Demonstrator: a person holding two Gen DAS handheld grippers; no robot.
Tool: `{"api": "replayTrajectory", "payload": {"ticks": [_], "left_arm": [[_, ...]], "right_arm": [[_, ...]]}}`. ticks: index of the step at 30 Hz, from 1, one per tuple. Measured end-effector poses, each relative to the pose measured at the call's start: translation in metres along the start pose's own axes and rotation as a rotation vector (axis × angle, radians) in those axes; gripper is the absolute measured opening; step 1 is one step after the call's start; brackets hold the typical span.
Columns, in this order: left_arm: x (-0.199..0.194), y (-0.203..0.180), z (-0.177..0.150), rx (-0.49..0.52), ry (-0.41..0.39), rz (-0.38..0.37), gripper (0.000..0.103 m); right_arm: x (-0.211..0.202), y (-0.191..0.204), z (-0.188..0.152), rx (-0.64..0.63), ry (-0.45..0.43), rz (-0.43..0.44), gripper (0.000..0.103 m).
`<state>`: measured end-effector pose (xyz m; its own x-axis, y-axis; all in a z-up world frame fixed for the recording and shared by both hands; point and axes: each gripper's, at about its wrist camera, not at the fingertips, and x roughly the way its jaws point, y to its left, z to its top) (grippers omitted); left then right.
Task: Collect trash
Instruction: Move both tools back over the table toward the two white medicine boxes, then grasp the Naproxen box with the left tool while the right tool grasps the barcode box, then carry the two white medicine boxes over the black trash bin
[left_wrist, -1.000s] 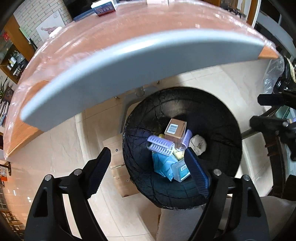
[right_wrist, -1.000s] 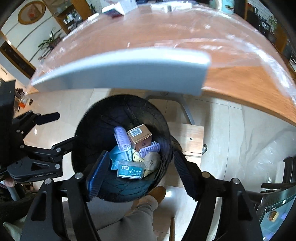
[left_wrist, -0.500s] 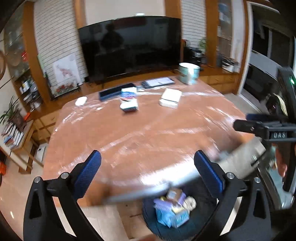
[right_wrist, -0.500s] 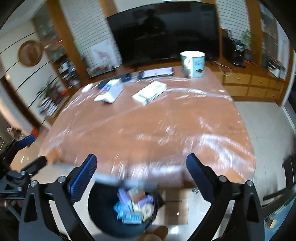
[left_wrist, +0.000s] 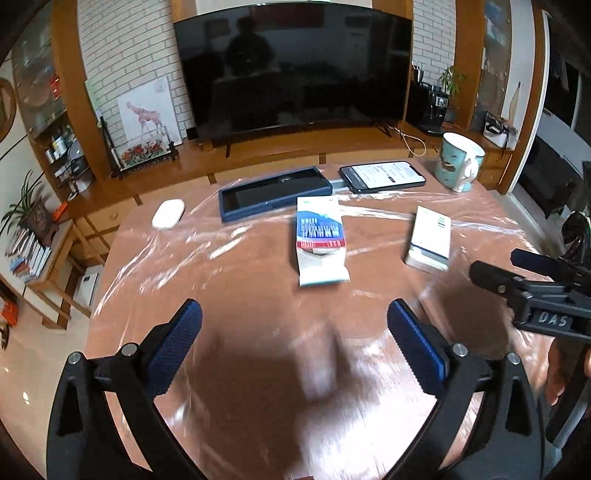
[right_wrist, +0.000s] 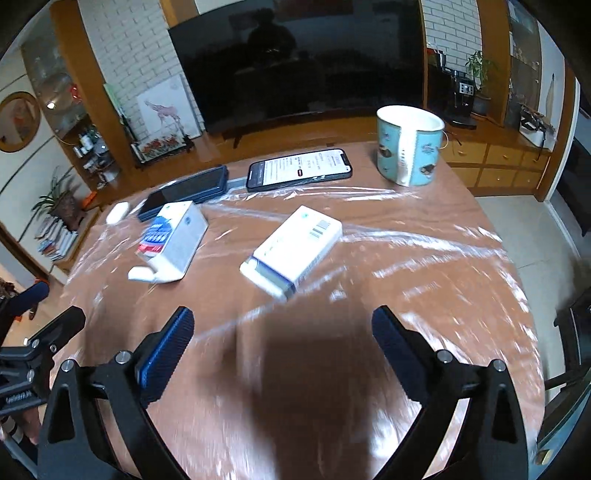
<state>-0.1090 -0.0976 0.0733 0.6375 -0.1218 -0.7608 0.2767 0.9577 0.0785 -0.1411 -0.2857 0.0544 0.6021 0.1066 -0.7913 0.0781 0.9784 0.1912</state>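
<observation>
Two empty cartons lie on the plastic-covered brown table (left_wrist: 258, 325). A white box with blue and red print (left_wrist: 320, 240) (right_wrist: 173, 240) has an open flap toward me. A plain white box (left_wrist: 430, 236) (right_wrist: 295, 247) lies to its right. My left gripper (left_wrist: 293, 343) hangs open above the near table, nothing between its blue pads, short of the printed box. My right gripper (right_wrist: 282, 343) is open too, empty, with the plain box just beyond it. Each gripper shows at the edge of the other's view, as the right gripper (left_wrist: 535, 291) and the left gripper (right_wrist: 33, 343).
At the table's far side lie a lit phone (left_wrist: 382, 175) (right_wrist: 299, 170), a dark blue case (left_wrist: 273, 192) (right_wrist: 184, 192), a white mouse (left_wrist: 168, 218) and a teal mug (left_wrist: 460, 162) (right_wrist: 408, 144). A television (left_wrist: 291, 66) and wooden shelving stand behind.
Both grippers rose from over the black bin of trash beside the table and now look across the tabletop. Their jaws spread wider. The bin has dropped out of view.
</observation>
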Motion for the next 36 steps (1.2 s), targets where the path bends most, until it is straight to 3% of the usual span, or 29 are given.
{"api": "replayTrajectory", "payload": {"ticks": [11, 21, 24, 29, 33, 36], "left_arm": [[0.067, -0.004, 0.038, 0.074, 0.044, -0.019, 0.101], [0.103, -0.008, 0.048, 0.099, 0.067, -0.041, 0.098], [0.110, -0.007, 0.049, 0.091, 0.081, -0.061, 0.089], [0.118, -0.007, 0.048, 0.078, 0.104, -0.085, 0.070], [0.121, -0.007, 0.046, 0.080, 0.114, -0.094, 0.050], [0.120, -0.006, 0.045, 0.072, 0.118, -0.108, 0.047]], "right_arm": [[0.073, 0.015, 0.033, 0.010, 0.074, -0.106, 0.084], [0.094, 0.016, 0.036, 0.002, 0.090, -0.151, 0.074], [0.093, 0.014, 0.037, 0.003, 0.083, -0.152, 0.071], [0.092, 0.011, 0.037, -0.004, 0.068, -0.159, 0.053], [0.087, 0.005, 0.034, 0.017, 0.045, -0.072, 0.051], [0.083, 0.000, 0.032, 0.034, 0.043, -0.036, 0.051]]}}
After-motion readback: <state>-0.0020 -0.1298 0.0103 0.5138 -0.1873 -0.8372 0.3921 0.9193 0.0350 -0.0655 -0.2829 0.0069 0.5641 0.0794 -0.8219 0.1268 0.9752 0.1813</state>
